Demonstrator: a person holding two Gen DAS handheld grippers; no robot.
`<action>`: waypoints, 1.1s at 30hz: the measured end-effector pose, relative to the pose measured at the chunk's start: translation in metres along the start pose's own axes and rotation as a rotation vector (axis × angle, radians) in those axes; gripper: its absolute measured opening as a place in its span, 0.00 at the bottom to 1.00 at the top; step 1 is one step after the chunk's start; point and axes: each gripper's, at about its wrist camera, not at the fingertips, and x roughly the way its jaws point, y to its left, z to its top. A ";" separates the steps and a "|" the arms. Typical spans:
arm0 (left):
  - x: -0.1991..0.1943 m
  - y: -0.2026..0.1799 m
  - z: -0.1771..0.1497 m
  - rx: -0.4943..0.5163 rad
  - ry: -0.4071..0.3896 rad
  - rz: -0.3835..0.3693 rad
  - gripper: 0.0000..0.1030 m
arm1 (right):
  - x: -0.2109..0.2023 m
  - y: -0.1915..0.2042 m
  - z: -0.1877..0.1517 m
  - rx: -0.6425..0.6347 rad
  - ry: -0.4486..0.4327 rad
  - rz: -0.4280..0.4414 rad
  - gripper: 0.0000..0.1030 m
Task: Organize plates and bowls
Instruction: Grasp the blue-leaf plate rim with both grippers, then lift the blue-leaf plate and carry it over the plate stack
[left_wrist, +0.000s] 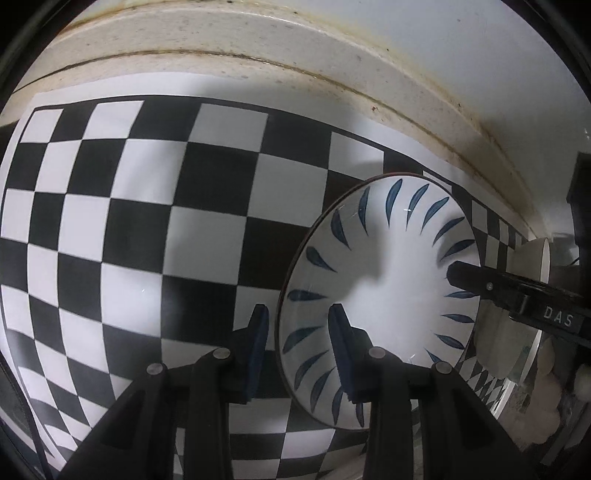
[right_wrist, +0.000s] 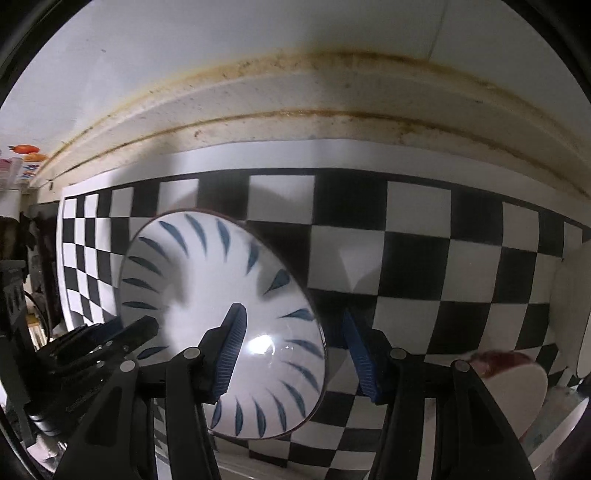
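A white bowl with blue leaf strokes round its inside (left_wrist: 388, 295) sits on the black-and-white checkered mat (left_wrist: 147, 221). My left gripper (left_wrist: 299, 354) is open and straddles the bowl's left rim, one blue pad outside, one inside. My right gripper (right_wrist: 295, 354) is open and straddles the same bowl's (right_wrist: 221, 295) right rim the same way. Each gripper shows in the other's view: the right one at the bowl's right edge (left_wrist: 517, 295), the left one at its left edge (right_wrist: 110, 339). The bowl rests on the mat (right_wrist: 424, 258).
A stained cream ledge and wall (left_wrist: 295, 48) run behind the mat. White plates or bowls stand on edge to the right (left_wrist: 532, 302), (right_wrist: 517, 391). Dark clutter sits at the far left in the right wrist view (right_wrist: 22, 277).
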 end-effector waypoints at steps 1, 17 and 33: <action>0.000 -0.002 0.001 0.006 -0.001 0.000 0.29 | 0.001 0.000 0.000 -0.001 0.005 0.000 0.50; -0.008 -0.019 -0.006 0.025 -0.070 0.050 0.18 | -0.004 0.004 -0.020 -0.053 -0.010 -0.010 0.23; -0.061 -0.026 -0.018 0.055 -0.127 0.046 0.18 | -0.056 0.011 -0.042 -0.081 -0.063 0.012 0.22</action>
